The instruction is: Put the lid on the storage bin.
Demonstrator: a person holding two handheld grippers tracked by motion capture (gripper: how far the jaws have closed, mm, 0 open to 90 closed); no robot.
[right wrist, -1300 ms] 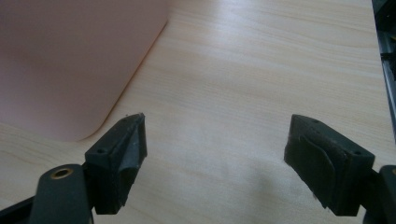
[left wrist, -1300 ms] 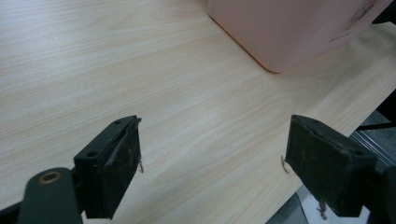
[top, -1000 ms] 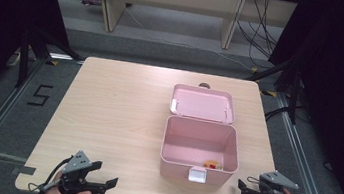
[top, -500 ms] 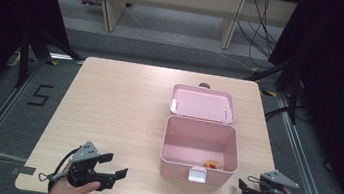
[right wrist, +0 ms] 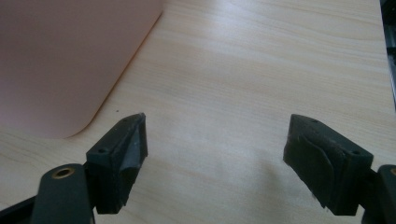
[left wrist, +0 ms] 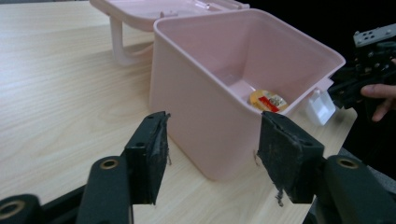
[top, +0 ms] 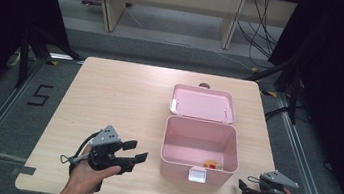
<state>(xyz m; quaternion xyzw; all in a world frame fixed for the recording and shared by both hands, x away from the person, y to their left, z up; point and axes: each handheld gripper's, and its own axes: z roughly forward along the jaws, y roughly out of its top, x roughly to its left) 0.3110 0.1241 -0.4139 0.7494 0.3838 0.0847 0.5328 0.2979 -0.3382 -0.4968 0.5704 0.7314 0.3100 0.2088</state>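
A pale wooden table [top: 119, 100] stands on grey floor [top: 0, 120].

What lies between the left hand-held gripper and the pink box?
Bare wooden table; in the high view nothing sits between the left hand-held gripper and the pink box.

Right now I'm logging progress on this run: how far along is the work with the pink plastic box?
Done: the pink plastic box stands open, its hinged lid laid back, and a small round yellow and red item lies inside. In hand: nothing; the left gripper is open and points at the box, and the right gripper is open beside it. Left, probably: handling the item or closing the lid.
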